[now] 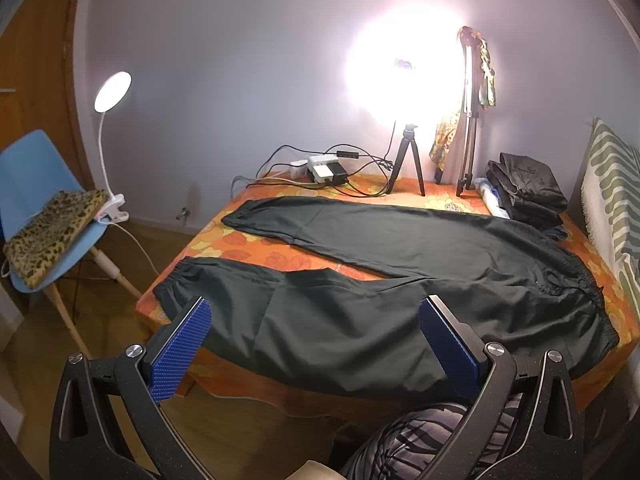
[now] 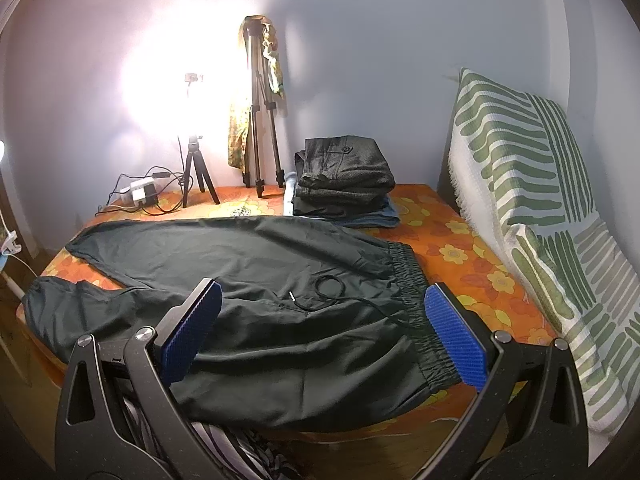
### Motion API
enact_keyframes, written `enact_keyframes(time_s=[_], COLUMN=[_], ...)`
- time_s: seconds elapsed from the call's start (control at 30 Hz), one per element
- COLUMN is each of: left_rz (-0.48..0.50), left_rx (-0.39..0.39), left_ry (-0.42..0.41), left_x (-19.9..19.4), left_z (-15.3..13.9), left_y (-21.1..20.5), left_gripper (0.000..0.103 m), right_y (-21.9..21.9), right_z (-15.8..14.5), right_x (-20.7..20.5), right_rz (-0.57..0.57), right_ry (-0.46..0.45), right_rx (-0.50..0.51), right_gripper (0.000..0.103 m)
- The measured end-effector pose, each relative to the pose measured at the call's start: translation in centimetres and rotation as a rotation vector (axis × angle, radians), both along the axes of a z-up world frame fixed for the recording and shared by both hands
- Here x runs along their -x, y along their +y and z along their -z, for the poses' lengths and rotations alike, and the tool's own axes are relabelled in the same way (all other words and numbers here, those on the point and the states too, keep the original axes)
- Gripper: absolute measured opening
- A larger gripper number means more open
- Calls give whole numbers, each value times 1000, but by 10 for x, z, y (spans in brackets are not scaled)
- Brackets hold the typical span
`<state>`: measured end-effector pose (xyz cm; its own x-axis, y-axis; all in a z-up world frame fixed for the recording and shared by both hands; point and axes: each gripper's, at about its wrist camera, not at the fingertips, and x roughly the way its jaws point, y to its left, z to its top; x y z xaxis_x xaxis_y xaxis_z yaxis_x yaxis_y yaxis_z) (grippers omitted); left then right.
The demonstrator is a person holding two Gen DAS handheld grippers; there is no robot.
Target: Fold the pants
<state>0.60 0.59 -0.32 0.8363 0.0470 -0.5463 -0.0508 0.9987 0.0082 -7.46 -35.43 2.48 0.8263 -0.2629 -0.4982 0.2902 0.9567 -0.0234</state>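
Black pants (image 1: 400, 280) lie spread flat on the orange floral bed (image 2: 460, 248), legs apart toward the left, elastic waistband (image 2: 416, 292) toward the striped pillow (image 2: 540, 184). Left gripper (image 1: 316, 312) is wide open, holding nothing, above the near leg. Right gripper (image 2: 324, 300) is wide open too, empty, over the waist area by the drawstring (image 2: 330, 286). Folded clothes stack (image 2: 344, 176) sits at the far edge beside the tripod (image 2: 260, 112).

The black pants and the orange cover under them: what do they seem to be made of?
The black pants: thin woven cloth, likely synthetic, matte with a faint sheen, soft creases, gathered elastic waistband.
The orange cover: printed cotton-like cloth, matte, with a flower pattern.
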Motion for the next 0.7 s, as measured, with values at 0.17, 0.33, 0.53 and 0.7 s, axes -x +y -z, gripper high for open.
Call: enact_keyframes(time_s=[0.17, 0.33, 0.53, 0.7], left_rz=[-2, -1, 0, 1], left_rx=[7, 9, 11, 12], left_ry=[-7, -11, -12, -11], left_x=[4, 6, 7, 6], left_z=[1, -1, -3, -4], left_y=[0, 1, 1, 1], left_gripper=[103, 103, 103, 103], right_y=[0, 0, 0, 0], right_z=[1, 0, 0, 0], right_x=[5, 4, 3, 4], right_rz=[-4, -2, -5, -6], right_ry=[-1, -1, -1, 0], right_rx=[11, 13, 14, 14], right_gripper=[103, 103, 103, 103])
